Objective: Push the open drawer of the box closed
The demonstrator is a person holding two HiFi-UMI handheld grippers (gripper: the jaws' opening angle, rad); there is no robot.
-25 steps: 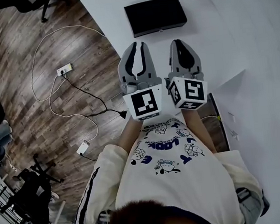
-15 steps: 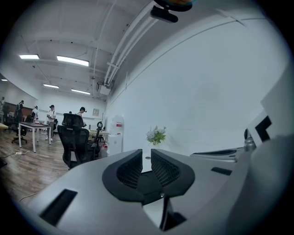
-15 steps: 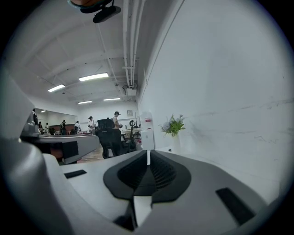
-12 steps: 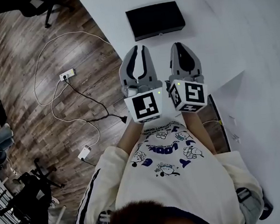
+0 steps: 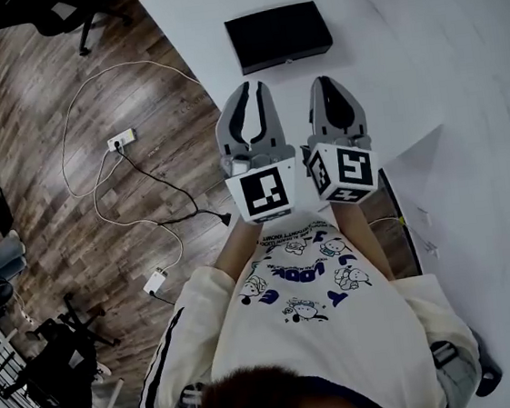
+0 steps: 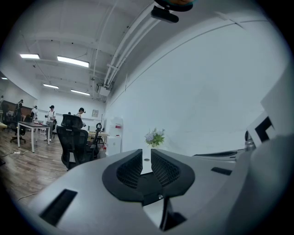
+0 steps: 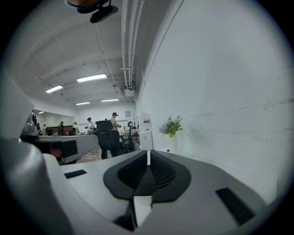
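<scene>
A flat black box (image 5: 277,36) lies on the white table (image 5: 421,52), far from me, with a small pale knob on its near edge. From above I cannot make out a pulled-out drawer. Both grippers hover side by side near my chest, short of the box and touching nothing. My left gripper (image 5: 253,89) (image 6: 146,153) has a narrow gap between its jaws, with nothing in it. My right gripper (image 5: 331,82) (image 7: 148,153) has its jaws pressed together, empty. Neither gripper view shows the box.
To the left, the wooden floor carries cables and a power strip (image 5: 119,136). A white sheet (image 5: 416,175) lies at the table's near right. A vase of flowers (image 6: 155,137) (image 7: 171,126) stands at the table's far end. Office chairs and people are far behind.
</scene>
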